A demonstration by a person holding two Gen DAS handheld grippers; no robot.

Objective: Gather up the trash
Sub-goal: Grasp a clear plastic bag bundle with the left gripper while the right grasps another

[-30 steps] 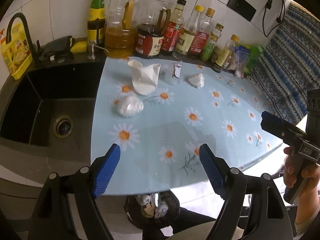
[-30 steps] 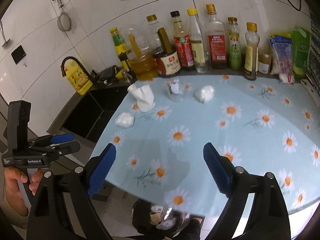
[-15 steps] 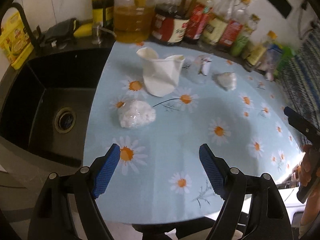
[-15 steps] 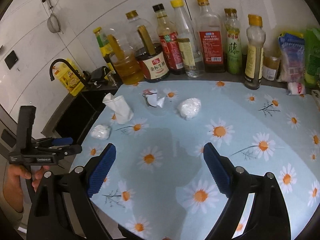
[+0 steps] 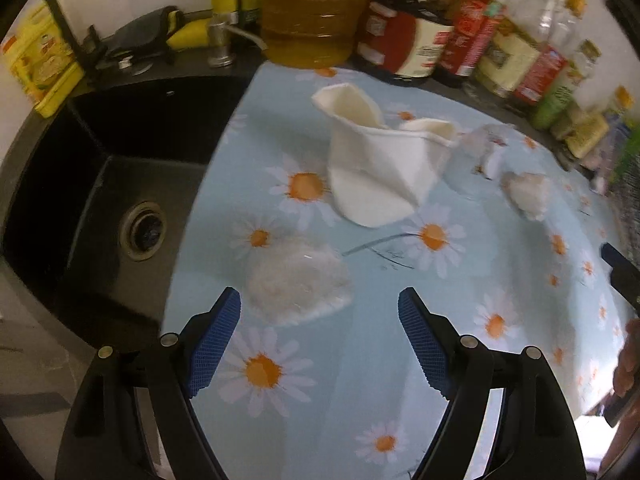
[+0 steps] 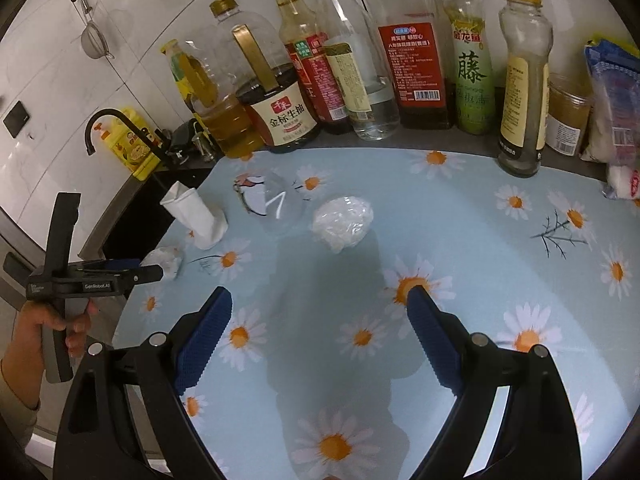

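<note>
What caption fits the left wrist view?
Open left gripper above a crumpled white wad on the daisy-print mat, crushed paper cup beyond, sink alongside.

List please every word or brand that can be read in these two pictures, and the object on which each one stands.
"金标生抽": label of the dark soy sauce jug.
"藤": green bottle.
"GenRobot.AI": side of the left claw.
Small print on the red-label bottle and the other bottles: too small to read.
Left wrist view: all labels blurred.
</note>
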